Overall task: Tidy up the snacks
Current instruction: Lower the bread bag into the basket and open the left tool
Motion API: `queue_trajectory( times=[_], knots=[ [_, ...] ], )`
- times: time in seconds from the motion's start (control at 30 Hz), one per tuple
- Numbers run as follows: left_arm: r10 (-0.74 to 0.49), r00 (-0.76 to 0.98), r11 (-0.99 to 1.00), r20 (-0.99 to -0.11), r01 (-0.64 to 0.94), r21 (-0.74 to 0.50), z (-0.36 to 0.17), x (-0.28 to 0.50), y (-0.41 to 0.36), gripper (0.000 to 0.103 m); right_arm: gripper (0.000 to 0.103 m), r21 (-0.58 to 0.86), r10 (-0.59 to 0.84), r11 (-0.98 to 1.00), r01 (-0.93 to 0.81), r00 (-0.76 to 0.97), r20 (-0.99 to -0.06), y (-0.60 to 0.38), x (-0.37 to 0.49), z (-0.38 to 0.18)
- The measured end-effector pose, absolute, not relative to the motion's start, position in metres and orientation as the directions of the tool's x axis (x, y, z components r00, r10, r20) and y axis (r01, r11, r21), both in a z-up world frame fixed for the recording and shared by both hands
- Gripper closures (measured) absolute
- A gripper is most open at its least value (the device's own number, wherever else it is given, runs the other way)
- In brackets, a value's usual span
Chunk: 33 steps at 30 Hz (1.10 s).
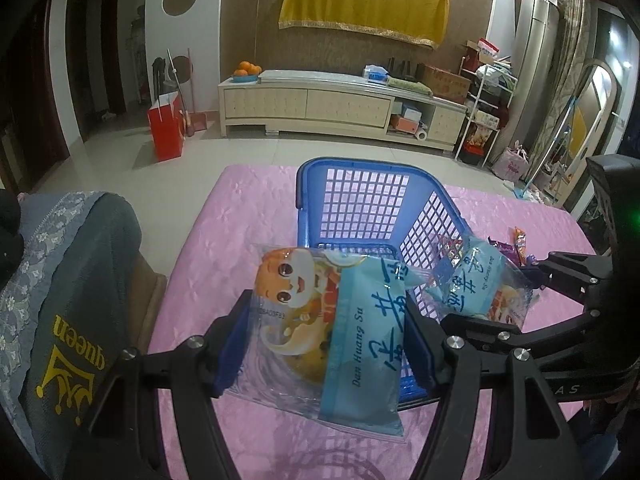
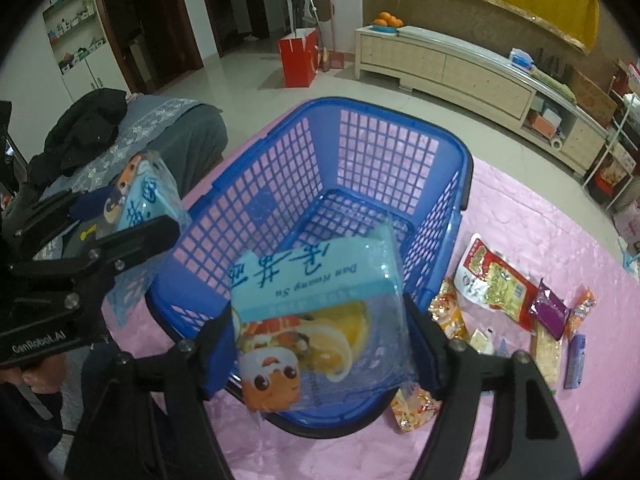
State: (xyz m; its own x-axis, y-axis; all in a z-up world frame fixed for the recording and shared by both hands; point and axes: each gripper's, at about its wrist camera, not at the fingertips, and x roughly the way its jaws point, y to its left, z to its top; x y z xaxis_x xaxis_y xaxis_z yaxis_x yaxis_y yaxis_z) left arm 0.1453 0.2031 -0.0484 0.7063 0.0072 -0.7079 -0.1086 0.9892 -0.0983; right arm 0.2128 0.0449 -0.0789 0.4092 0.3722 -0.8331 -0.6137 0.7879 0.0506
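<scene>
A blue plastic basket point(image 1: 340, 164) point(image 2: 380, 106) stands on the pink tablecloth point(image 1: 224, 216). My left gripper point(image 1: 326, 344) point(image 2: 132, 204) is shut on a light-blue snack bag point(image 1: 360, 332) with a cartoon face, held just left of the basket's near corner. My right gripper point(image 2: 320, 348) point(image 1: 490, 294) has a matching snack bag point(image 2: 316, 280) between its blue pads, touching both, above the basket's near rim. Several loose snacks lie to the right of the basket: a red-and-yellow pack point(image 2: 496, 280), a purple pack point(image 2: 550, 312) and orange packs point(image 2: 452, 316).
A chair with a grey "queen" cover point(image 1: 72, 280) stands at the table's left edge, dark clothing point(image 2: 84, 128) piled on it. Beyond the table are a tiled floor, a red paper bag point(image 1: 166, 128) and a long cream cabinet point(image 1: 340, 100).
</scene>
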Motion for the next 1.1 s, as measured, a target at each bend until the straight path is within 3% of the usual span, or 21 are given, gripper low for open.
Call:
queue_trajectory(
  times=[0.23, 1.1],
  knots=[
    [0.013, 0.694, 0.988, -0.720, -0.120, -0.098, -0.046, 0.150, 0.202, 0.037, 0.011, 0.064, 0.395, 0.793, -0.606, 0.430, -0.812, 0.035, 0.211, -0.072],
    [-0.024, 0.665, 0.996, -0.747, -0.051, -0.077, -0.050, 0.178, 0.168, 0.037, 0.011, 0.104, 0.363, 0.867, -0.488, 0.474, -0.802, -0.026, 0.218, -0.064]
  ],
)
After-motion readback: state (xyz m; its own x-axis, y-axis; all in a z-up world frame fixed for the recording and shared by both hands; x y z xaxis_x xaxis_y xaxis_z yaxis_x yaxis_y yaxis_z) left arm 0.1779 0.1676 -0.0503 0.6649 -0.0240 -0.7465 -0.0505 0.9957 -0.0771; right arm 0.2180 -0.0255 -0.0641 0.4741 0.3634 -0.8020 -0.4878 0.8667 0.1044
